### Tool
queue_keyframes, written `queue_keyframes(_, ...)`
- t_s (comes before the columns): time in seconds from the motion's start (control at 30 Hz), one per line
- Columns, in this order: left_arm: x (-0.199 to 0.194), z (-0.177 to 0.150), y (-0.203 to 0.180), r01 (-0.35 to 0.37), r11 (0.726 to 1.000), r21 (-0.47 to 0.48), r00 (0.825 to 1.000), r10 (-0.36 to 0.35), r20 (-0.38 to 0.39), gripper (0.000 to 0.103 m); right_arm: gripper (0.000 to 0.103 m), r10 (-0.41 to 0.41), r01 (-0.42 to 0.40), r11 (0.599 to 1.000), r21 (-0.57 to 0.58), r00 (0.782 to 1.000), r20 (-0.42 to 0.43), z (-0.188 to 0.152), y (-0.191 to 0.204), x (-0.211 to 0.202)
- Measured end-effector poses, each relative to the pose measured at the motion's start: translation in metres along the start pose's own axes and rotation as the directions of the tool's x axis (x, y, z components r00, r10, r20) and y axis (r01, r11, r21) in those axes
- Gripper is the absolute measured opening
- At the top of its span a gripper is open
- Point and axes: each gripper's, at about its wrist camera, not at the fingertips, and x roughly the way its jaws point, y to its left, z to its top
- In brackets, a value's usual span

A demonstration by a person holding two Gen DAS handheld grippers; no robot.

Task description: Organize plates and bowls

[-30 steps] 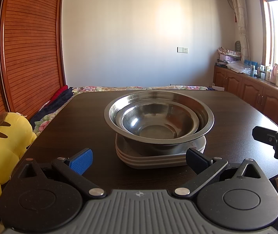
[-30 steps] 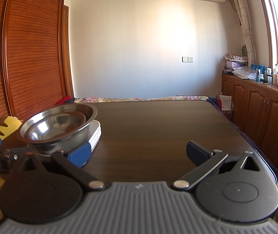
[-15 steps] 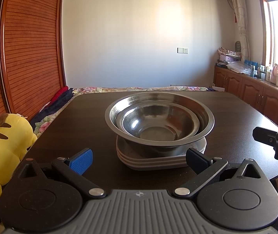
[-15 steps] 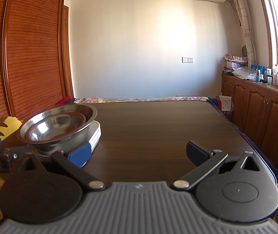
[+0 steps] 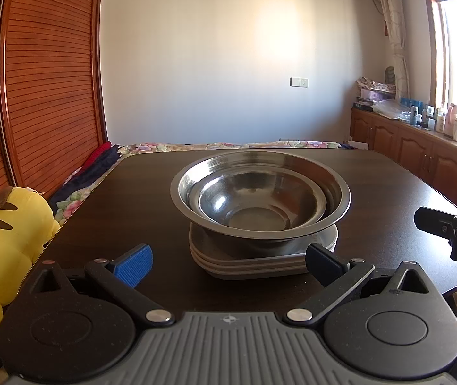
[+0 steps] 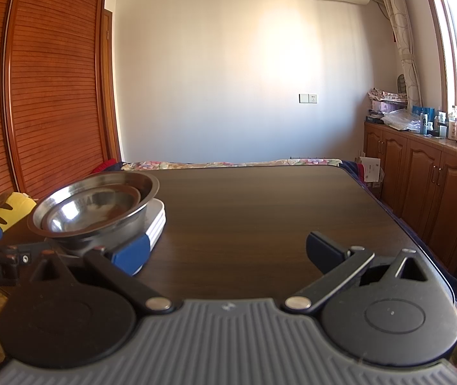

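Two steel bowls are nested, the small bowl (image 5: 257, 205) inside the large bowl (image 5: 337, 189), on a stack of white plates (image 5: 247, 264) on the dark table (image 5: 125, 211). My left gripper (image 5: 228, 261) is open just in front of the stack, not touching it. In the right wrist view the large bowl (image 6: 149, 186), the small bowl (image 6: 90, 207) and the plates (image 6: 157, 221) sit at the left. My right gripper (image 6: 226, 252) is open over bare table (image 6: 276, 211), holding nothing. The right gripper's side (image 5: 452, 231) shows at the left view's right edge.
A yellow plush toy (image 5: 0, 240) lies left of the table, beside a wooden slatted wall (image 5: 42, 80). Wooden cabinets (image 6: 436, 186) with bottles on top stand at the right. A flowered bedspread (image 5: 228, 146) runs behind the table's far edge.
The left wrist view has shifted very slightly, so the bowl stack sits a touch lower in frame. Both grippers stay open and nothing on the table has moved.
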Motion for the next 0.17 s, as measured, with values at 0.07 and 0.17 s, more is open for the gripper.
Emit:
queue_keyframes(0.07, 0.0000, 0.0001, -0.0006, 0.000, 1.000, 0.001, 1.000, 0.000, 0.001, 0.103, 0.103, 0.000, 0.000, 1.000, -0.001, 1.000, 0.000, 0.0002, 0.0001, 0.0001)
queue_keyframes(0.17, 0.0002, 0.0000, -0.0008, 0.002, 1.000, 0.002, 1.000, -0.002, 0.000, 0.103, 0.103, 0.000, 0.000, 1.000, 0.001, 1.000, 0.000, 0.0000, 0.0000, 0.0002)
